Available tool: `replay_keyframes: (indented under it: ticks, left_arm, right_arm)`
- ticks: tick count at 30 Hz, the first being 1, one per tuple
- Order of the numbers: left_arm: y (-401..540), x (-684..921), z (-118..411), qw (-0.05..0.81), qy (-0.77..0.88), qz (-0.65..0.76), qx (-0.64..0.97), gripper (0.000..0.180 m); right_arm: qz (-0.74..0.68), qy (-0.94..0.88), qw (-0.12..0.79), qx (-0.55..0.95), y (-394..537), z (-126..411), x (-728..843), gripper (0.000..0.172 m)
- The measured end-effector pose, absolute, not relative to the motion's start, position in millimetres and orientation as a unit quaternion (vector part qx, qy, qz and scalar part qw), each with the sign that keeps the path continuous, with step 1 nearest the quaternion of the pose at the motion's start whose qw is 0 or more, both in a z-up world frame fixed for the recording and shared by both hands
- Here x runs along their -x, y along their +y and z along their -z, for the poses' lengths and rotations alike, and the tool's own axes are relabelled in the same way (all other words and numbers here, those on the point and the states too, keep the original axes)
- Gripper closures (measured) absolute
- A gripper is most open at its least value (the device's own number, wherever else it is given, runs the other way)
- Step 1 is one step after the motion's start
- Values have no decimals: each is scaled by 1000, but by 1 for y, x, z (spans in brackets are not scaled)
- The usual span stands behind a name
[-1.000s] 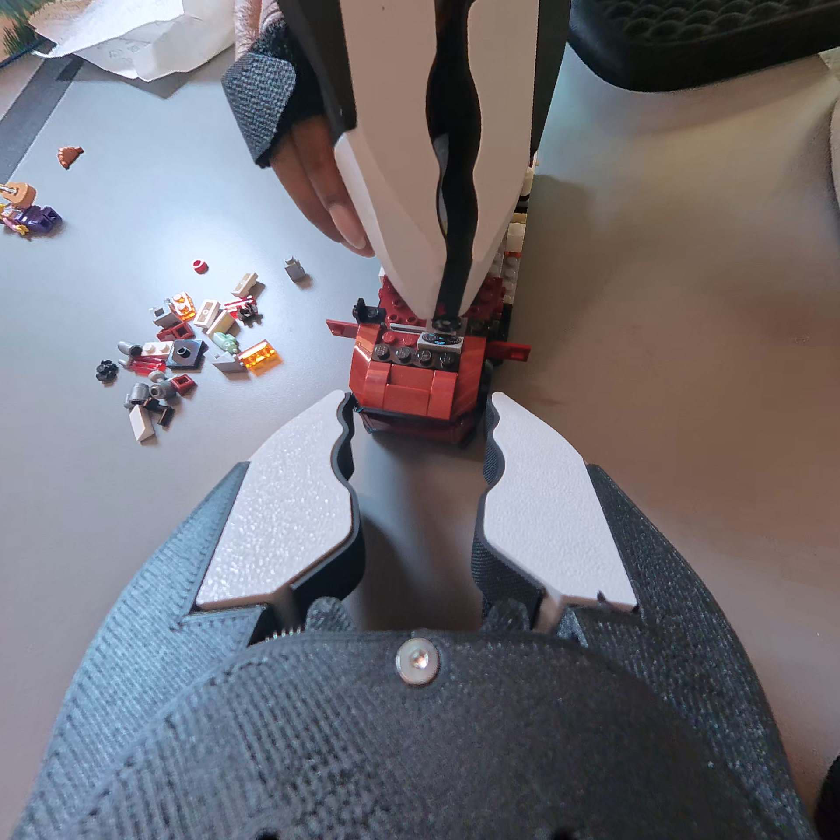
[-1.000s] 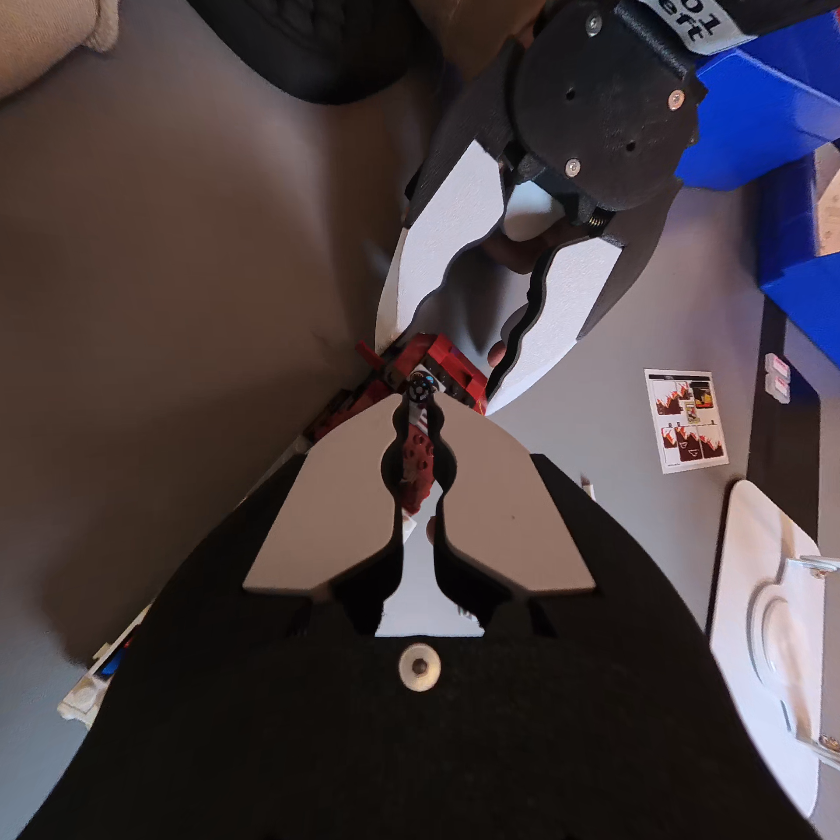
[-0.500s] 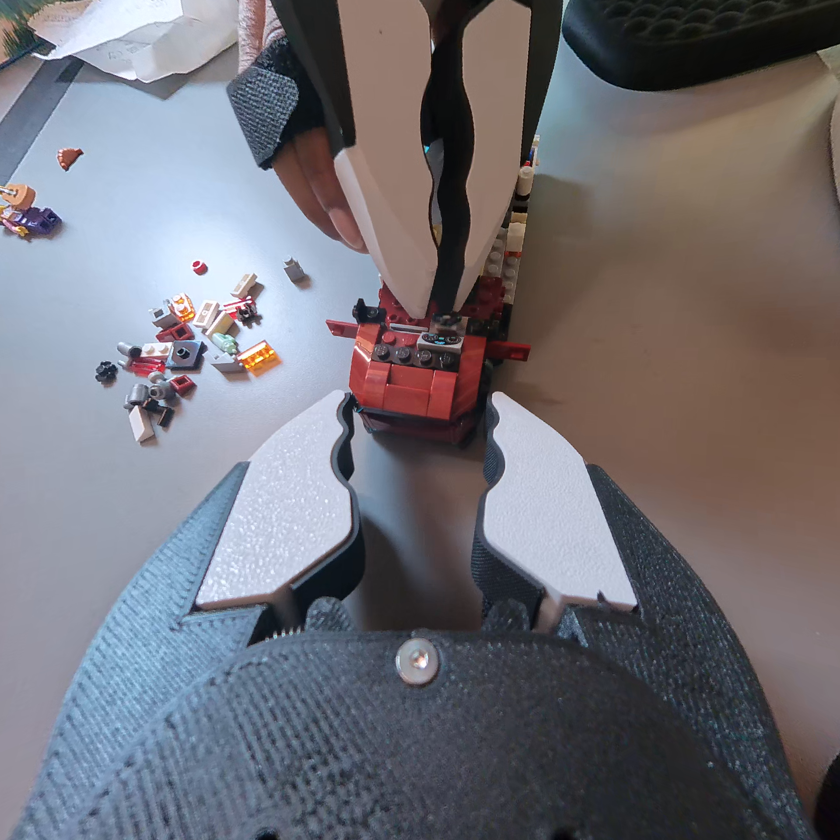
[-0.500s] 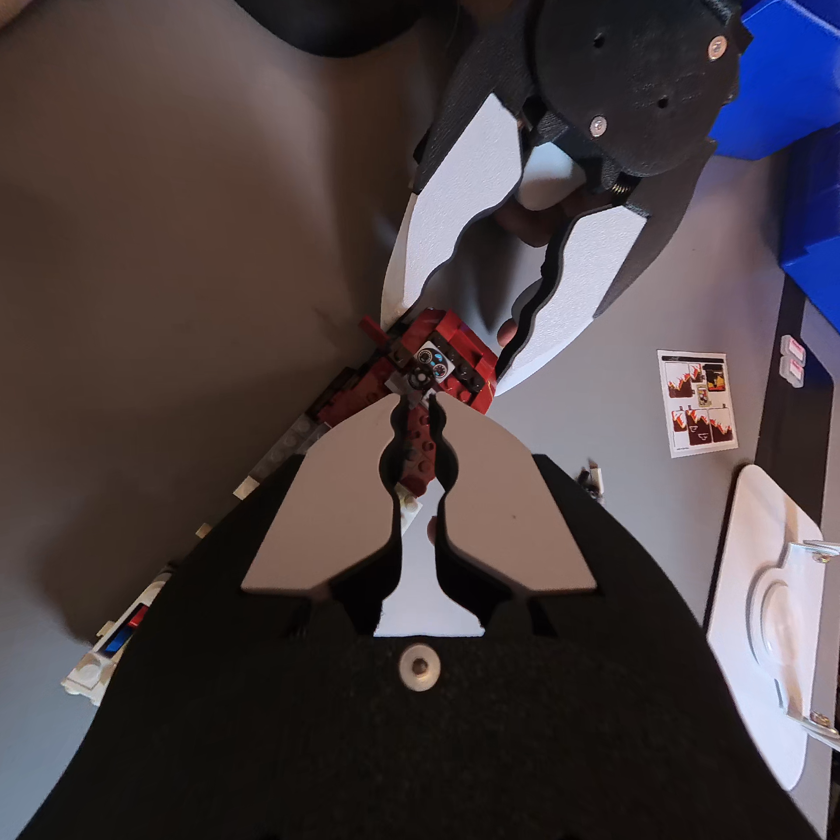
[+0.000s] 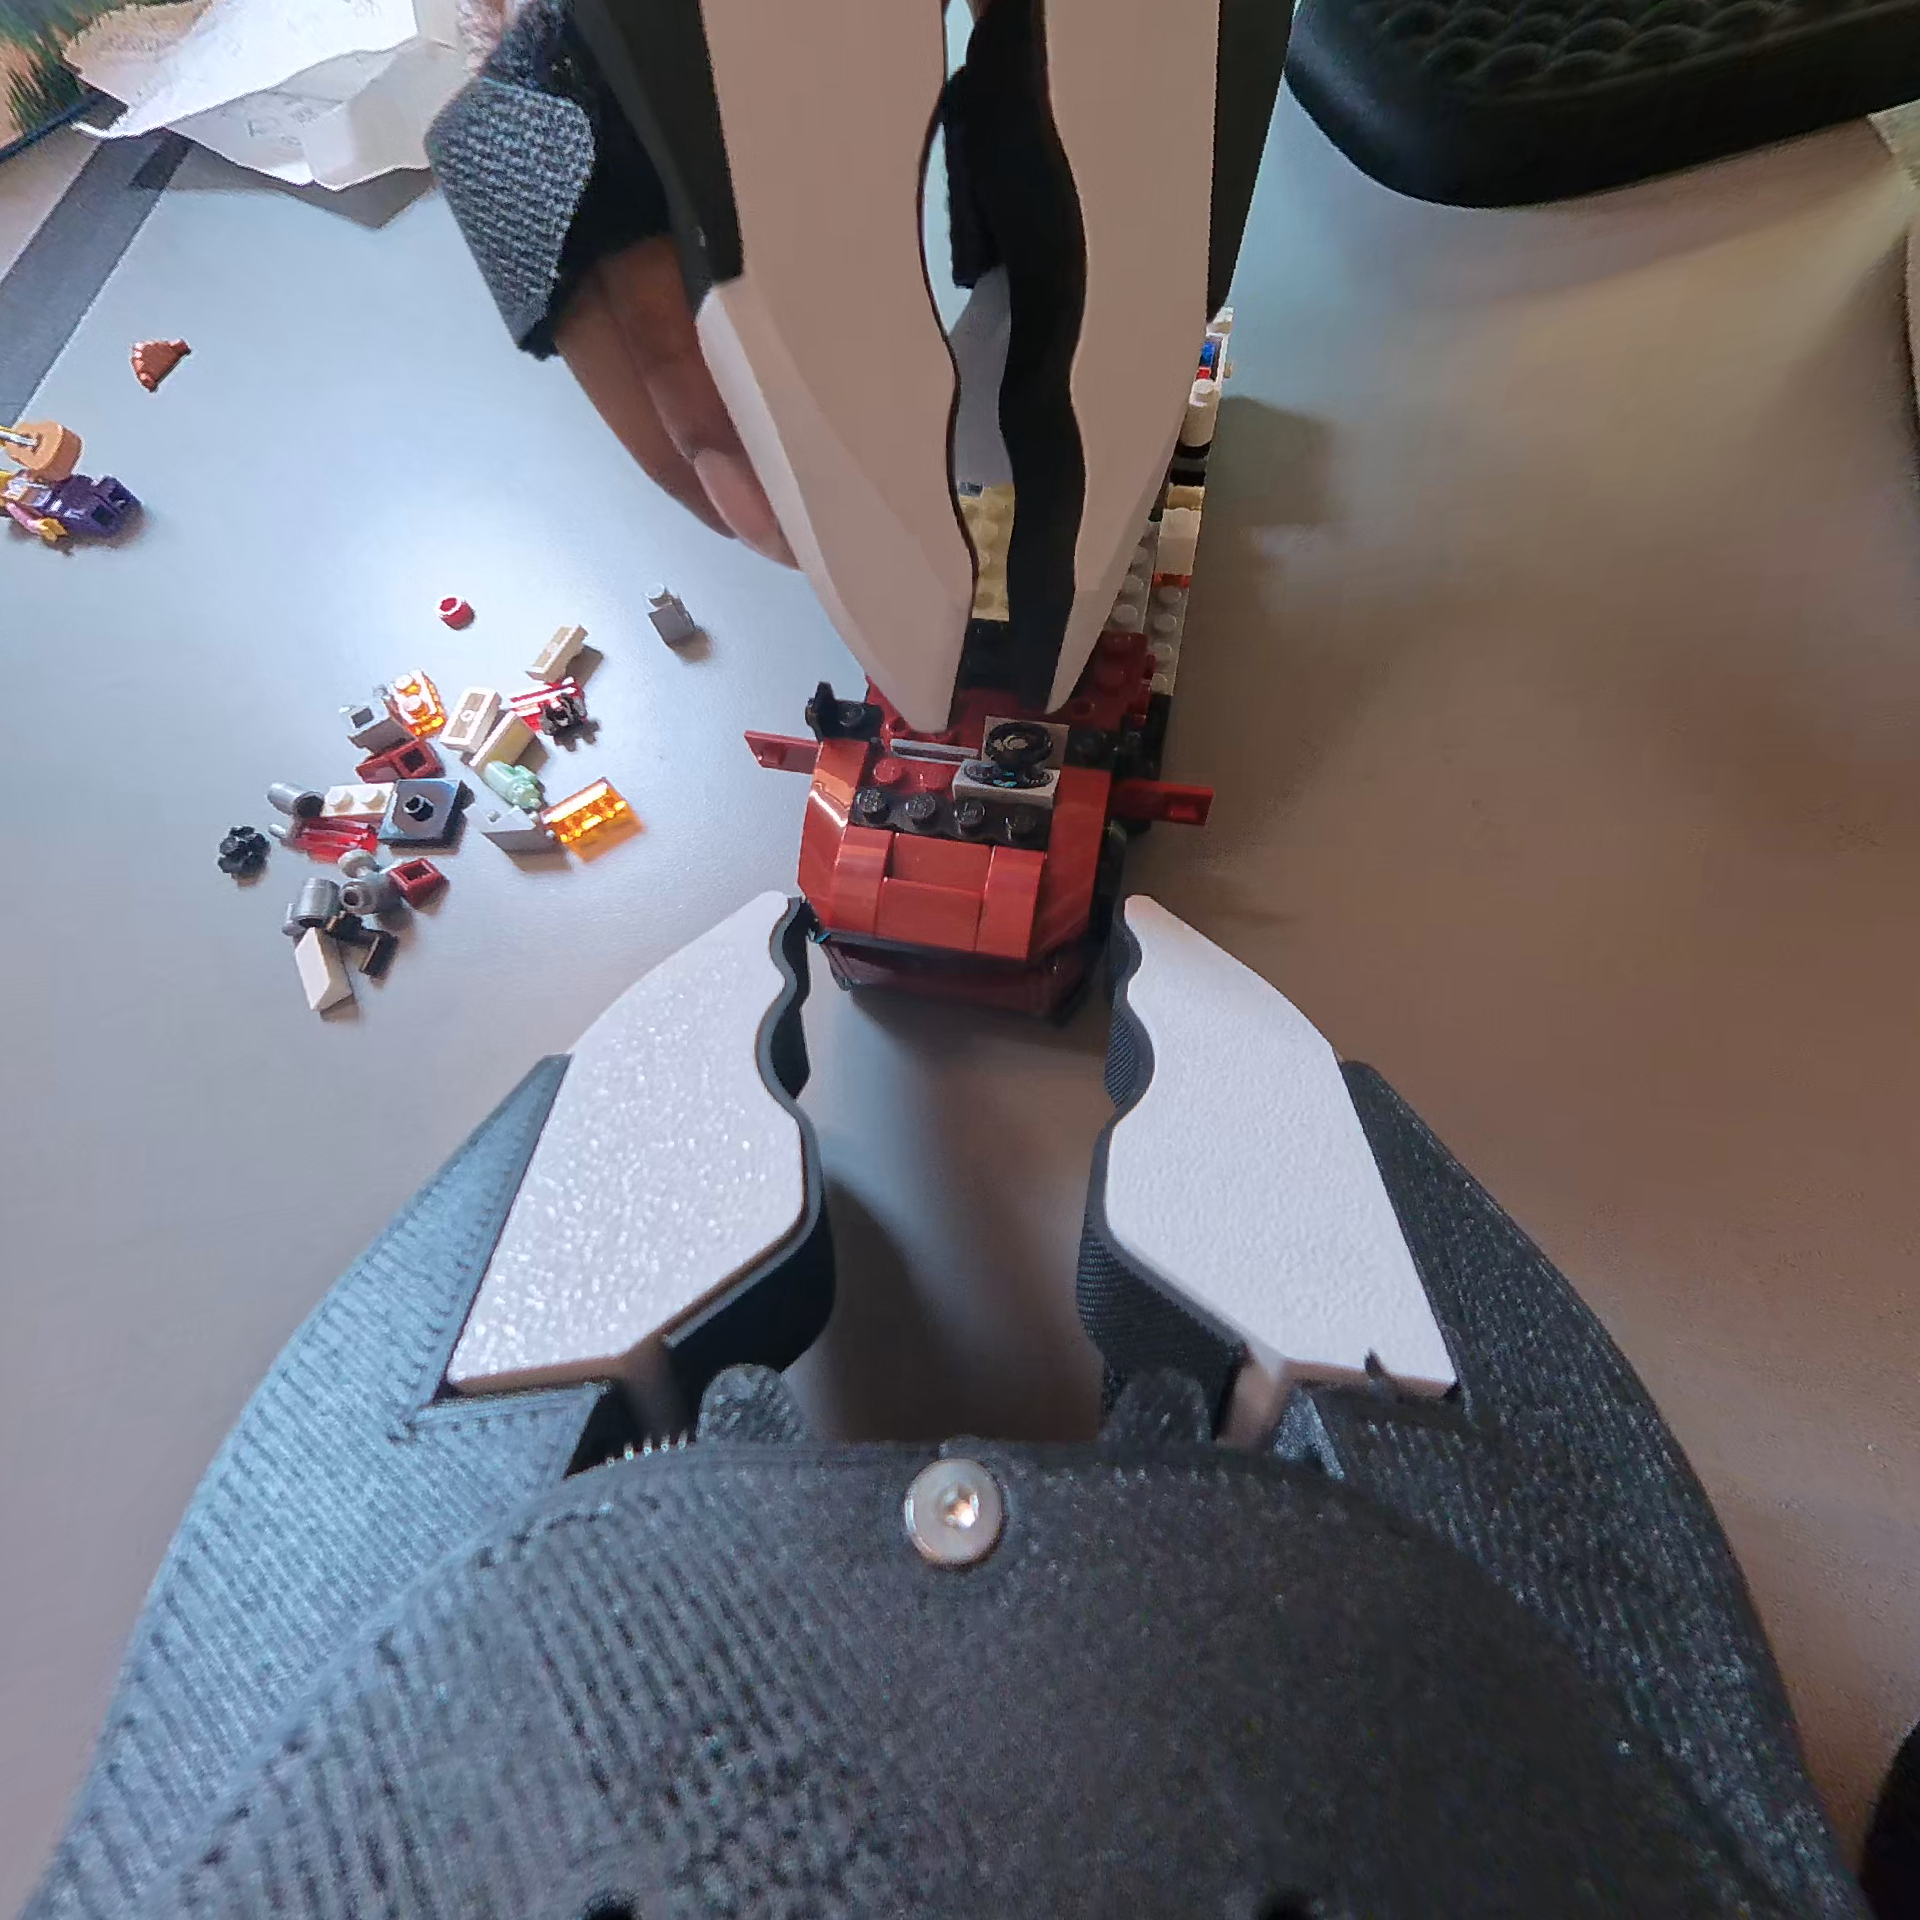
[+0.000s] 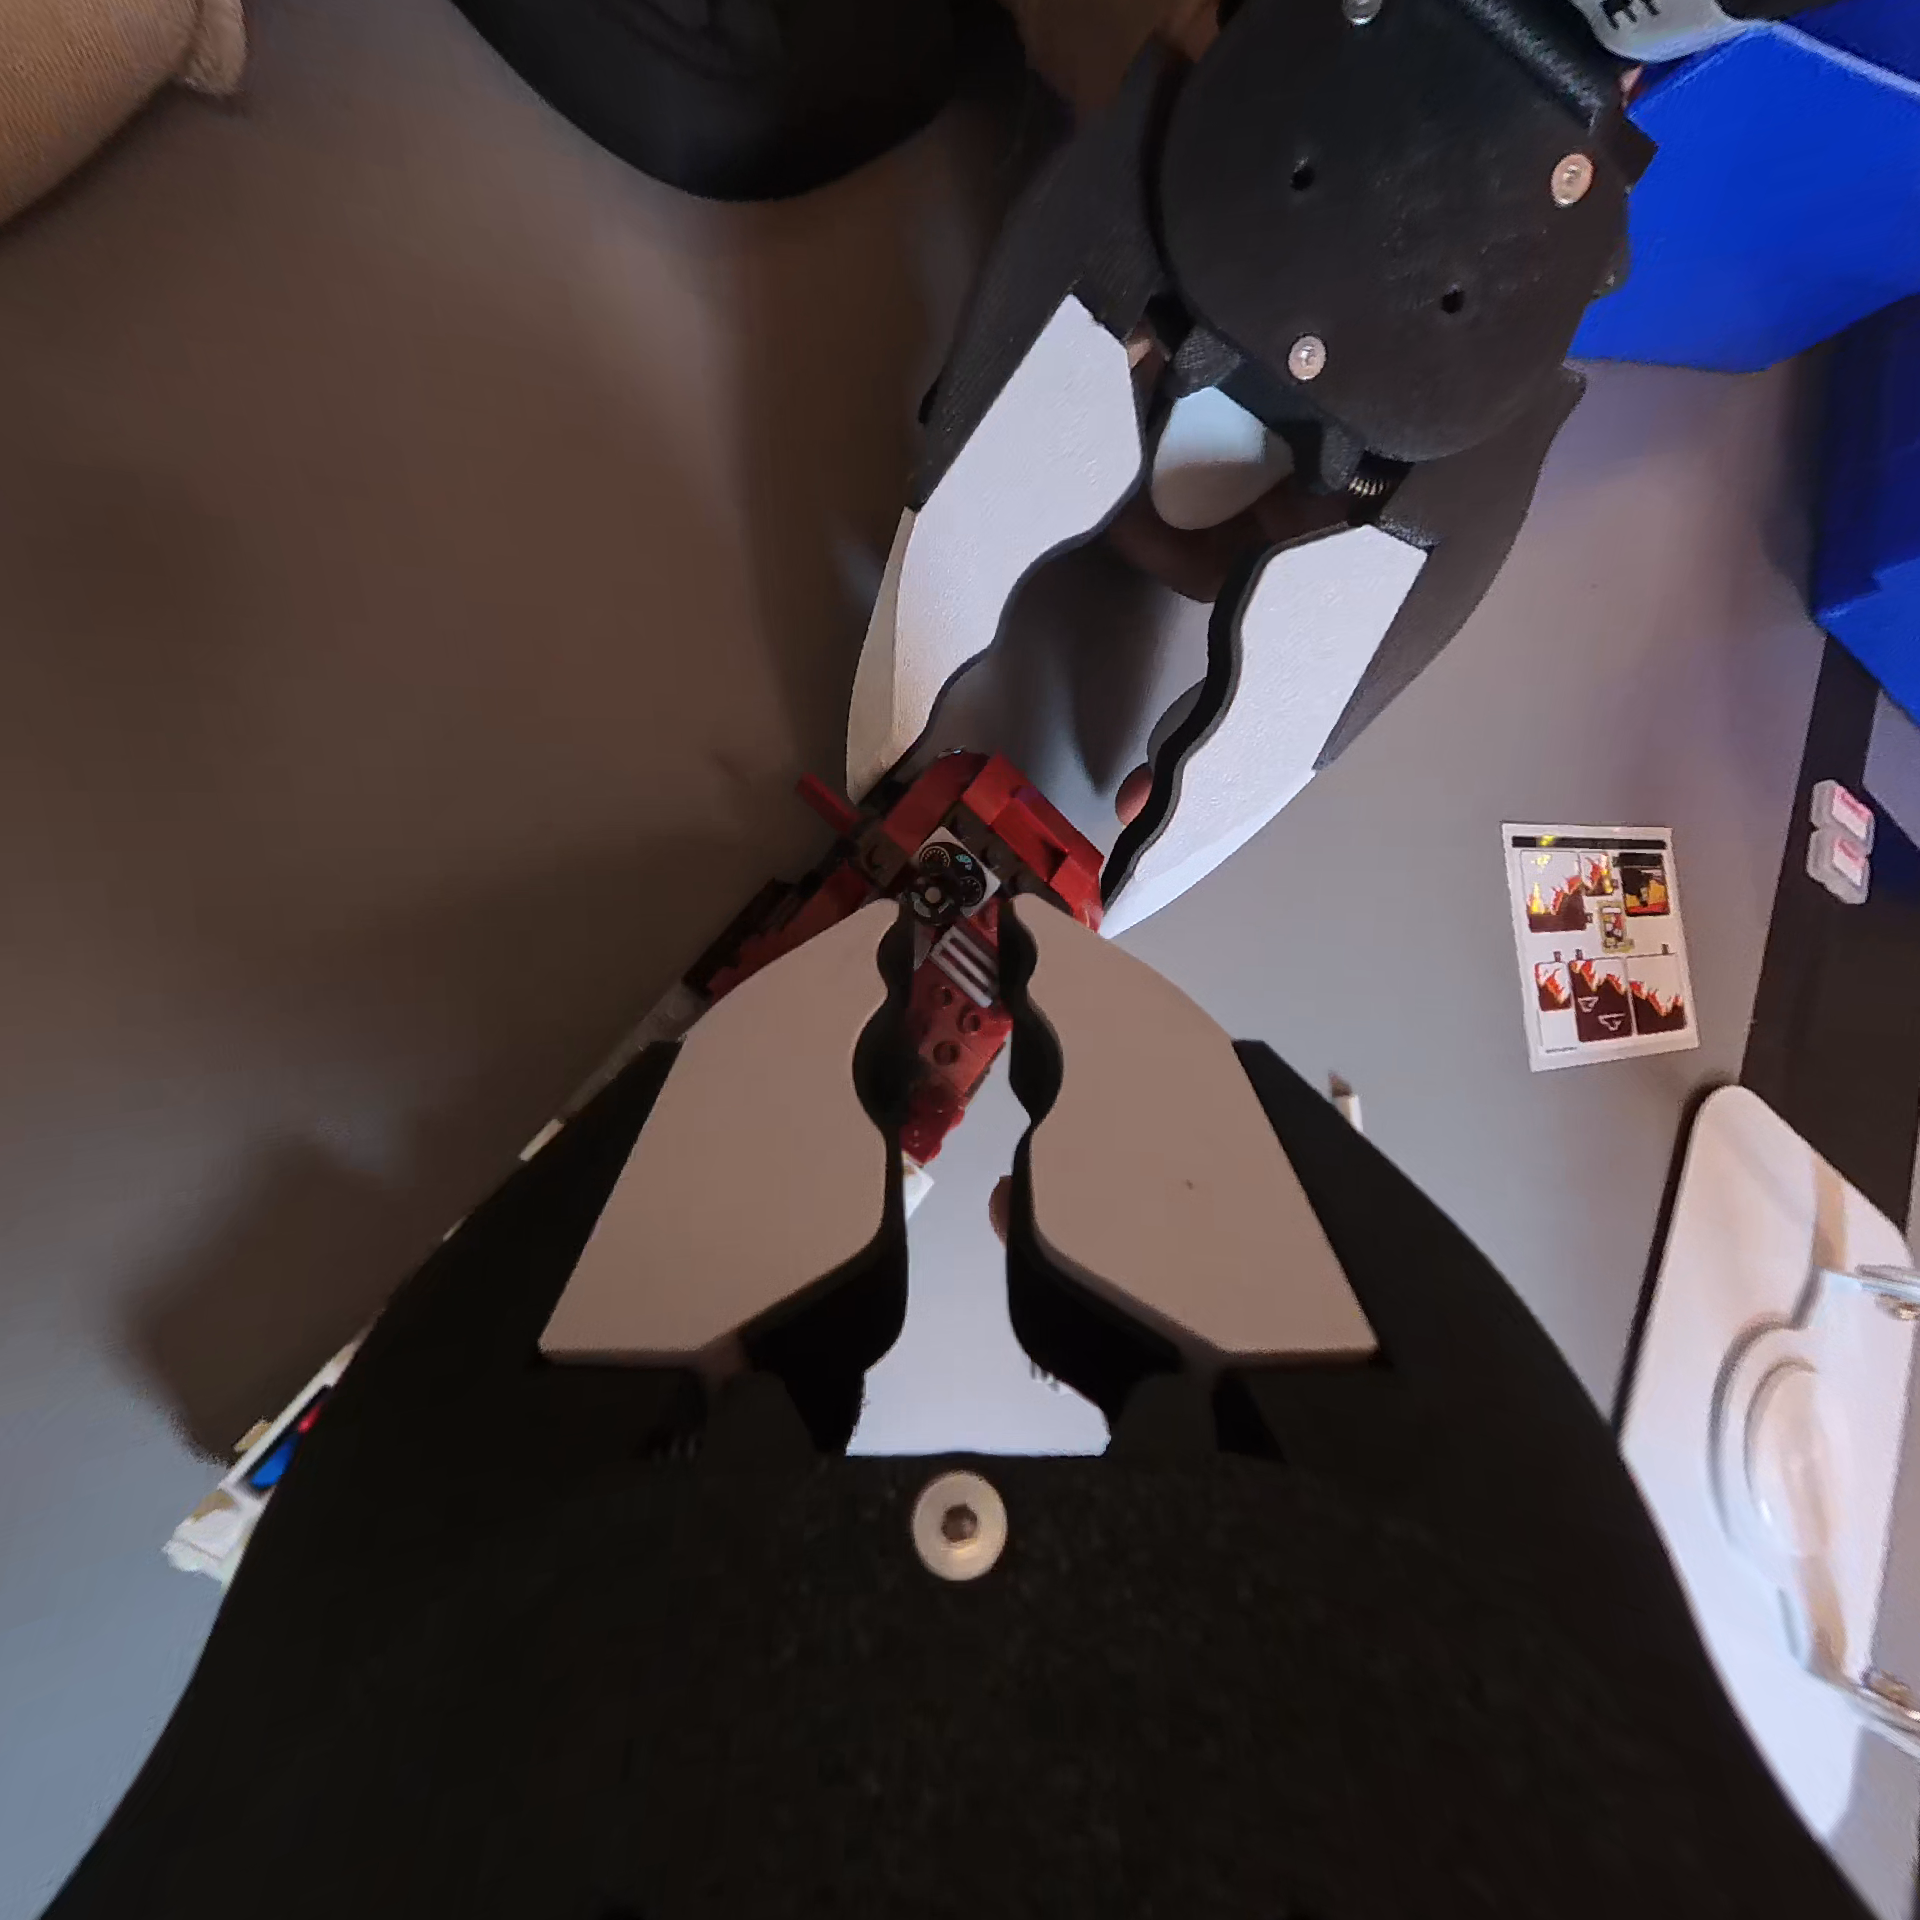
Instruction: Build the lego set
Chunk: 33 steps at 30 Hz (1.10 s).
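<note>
1. The left wrist view rides on the left gripper [image 5: 954,925], low and close over the grey table [image 5: 1507,935], looking forward along its two fingers at the front of a red brick car [image 5: 940,894].
2. The right wrist view sits on the right gripper [image 6: 961,914], high above, facing steeply down on that same car [image 6: 997,831], very near.
3. Both views share the car and each other's gripper: the right one drops in from the top edge of the left view [image 5: 1003,696], and the left one shows at the top of the right view [image 6: 997,831].
4. Only the left view takes in the loose bricks [image 5: 416,790] towards the table's left edge; only the right view takes in the sticker sheet [image 6: 1600,945] and blue bin [image 6: 1766,208] towards the far side.
</note>
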State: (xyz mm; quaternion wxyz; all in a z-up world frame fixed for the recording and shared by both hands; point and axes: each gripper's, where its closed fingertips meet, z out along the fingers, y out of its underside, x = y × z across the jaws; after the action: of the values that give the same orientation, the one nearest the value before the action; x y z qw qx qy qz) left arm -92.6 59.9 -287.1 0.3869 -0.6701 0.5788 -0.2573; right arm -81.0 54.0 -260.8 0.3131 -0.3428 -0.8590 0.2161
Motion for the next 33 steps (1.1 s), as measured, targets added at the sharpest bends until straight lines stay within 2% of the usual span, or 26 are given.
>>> replay_keyframes:
  ticks: [4, 9, 13, 25, 28, 33]
  left_arm:
    - [60, 93, 287, 386, 579, 258, 670, 125]
    - [60, 93, 287, 387, 579, 258, 670, 125]
    - [60, 93, 287, 387, 579, 258, 670, 125]
    - [59, 93, 287, 386, 580, 259, 669, 125]
    - [59, 93, 287, 386, 580, 258, 669, 125]
    - [59, 93, 287, 386, 580, 258, 669, 125]
  right_arm:
    - [-197, -876, 314, 308, 51, 262, 83, 157]
    - [-186, -880, 324, 295, 47, 265, 80, 169]
    - [-194, -874, 323, 307, 47, 265, 80, 161]
    - [-175, -892, 304, 285, 49, 266, 83, 160]
    - [-177, -881, 335, 285, 50, 265, 82, 161]
    - [-189, -832, 436, 286, 53, 253, 84, 161]
